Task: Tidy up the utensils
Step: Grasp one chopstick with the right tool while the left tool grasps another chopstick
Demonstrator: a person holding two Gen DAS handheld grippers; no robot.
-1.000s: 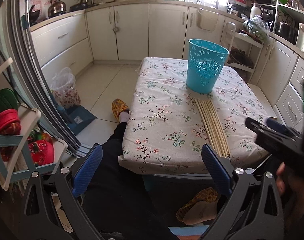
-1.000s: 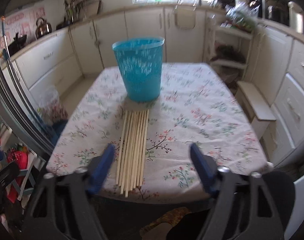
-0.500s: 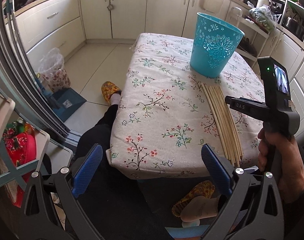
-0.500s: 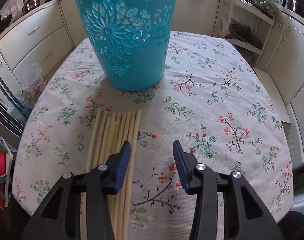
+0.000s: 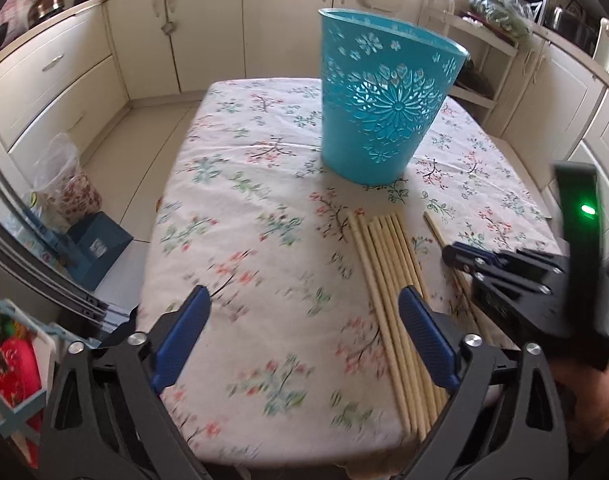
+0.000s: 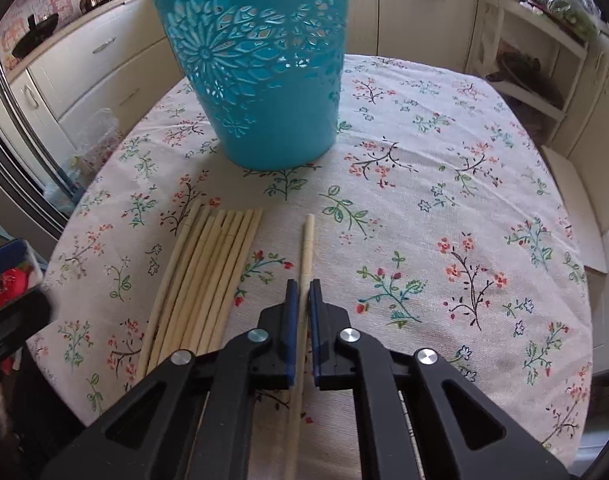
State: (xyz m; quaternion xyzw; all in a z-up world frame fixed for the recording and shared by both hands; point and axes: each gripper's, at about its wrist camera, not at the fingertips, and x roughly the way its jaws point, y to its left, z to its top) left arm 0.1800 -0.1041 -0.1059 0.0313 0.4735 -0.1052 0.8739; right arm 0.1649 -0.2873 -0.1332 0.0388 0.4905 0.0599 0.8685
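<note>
A turquoise cut-out basket (image 5: 384,108) (image 6: 256,72) stands upright on the flowered tablecloth (image 6: 424,240). In front of it lies a row of several pale wooden chopsticks (image 5: 384,280) (image 6: 208,272). One chopstick (image 6: 307,240) (image 5: 434,226) lies apart, to the right of the row. My right gripper (image 6: 303,286) (image 5: 456,256) is shut on that single chopstick, low over the cloth. Wide apart but closing, the jaws of my left gripper (image 5: 304,320) hang above the table's near edge. Only cloth shows between its fingers, and the row passes under the right finger (image 5: 424,340).
Cream cabinets ring the room. A white open shelf unit (image 6: 536,80) stands right of the table. On the floor at the left are a plastic bag (image 5: 68,184) and a blue box (image 5: 96,244). A hand (image 5: 584,420) holds the right gripper.
The right gripper dropped toward the cloth and closed on one chopstick, which now lies apart from the row. The left gripper moved in over the table, nearer the chopsticks.
</note>
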